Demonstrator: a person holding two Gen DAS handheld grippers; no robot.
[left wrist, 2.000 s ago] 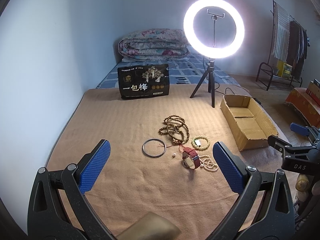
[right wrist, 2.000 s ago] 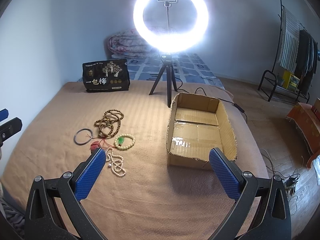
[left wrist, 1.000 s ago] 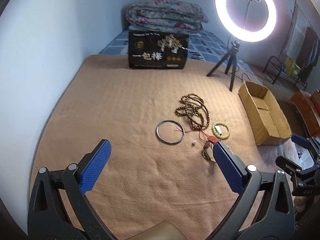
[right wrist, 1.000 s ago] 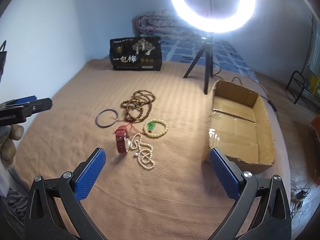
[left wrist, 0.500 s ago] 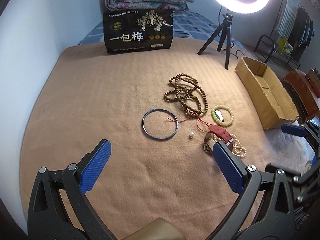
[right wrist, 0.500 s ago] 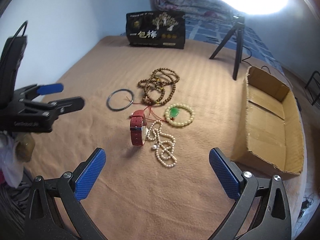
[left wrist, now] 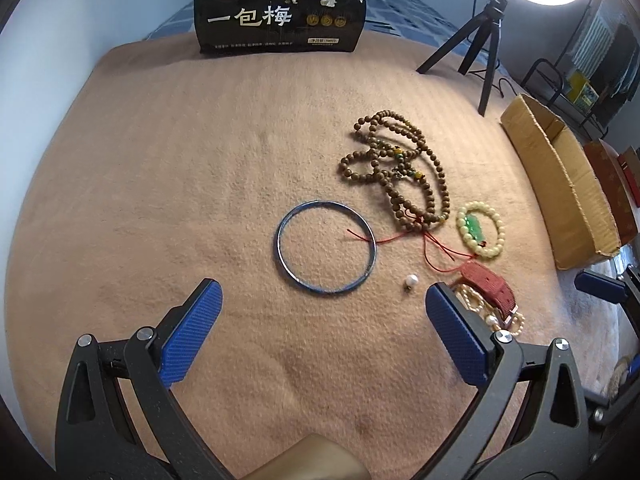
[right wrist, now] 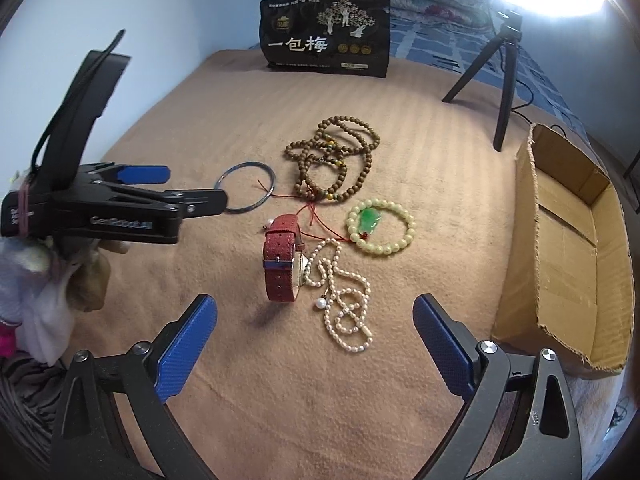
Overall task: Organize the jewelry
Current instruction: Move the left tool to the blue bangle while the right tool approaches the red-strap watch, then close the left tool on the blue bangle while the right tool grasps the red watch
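The left gripper (left wrist: 320, 316) hangs wide and empty just short of the thin metal bangle (left wrist: 326, 246), its blue pads set broader than the ring, which suggests a coming pinch on the near rim; a red cord trails across the bangle from the brown wooden bead strand (left wrist: 400, 168) beyond it, so a lift could drag the strand along; a loose pearl (left wrist: 411, 280) lies just right of the ring. The right gripper (right wrist: 314, 336) is likewise spread wide with nothing in it, poised near the red-strapped watch (right wrist: 282, 264) and the pearl necklace (right wrist: 344, 300) touching it; the pale bead bracelet with a green pendant (right wrist: 380, 222) lies just past these. All pieces rest clustered on the tan blanket (right wrist: 360, 420); the open cardboard box (right wrist: 568, 240), empty as far as its inside shows, sits to the right, probably their destination.
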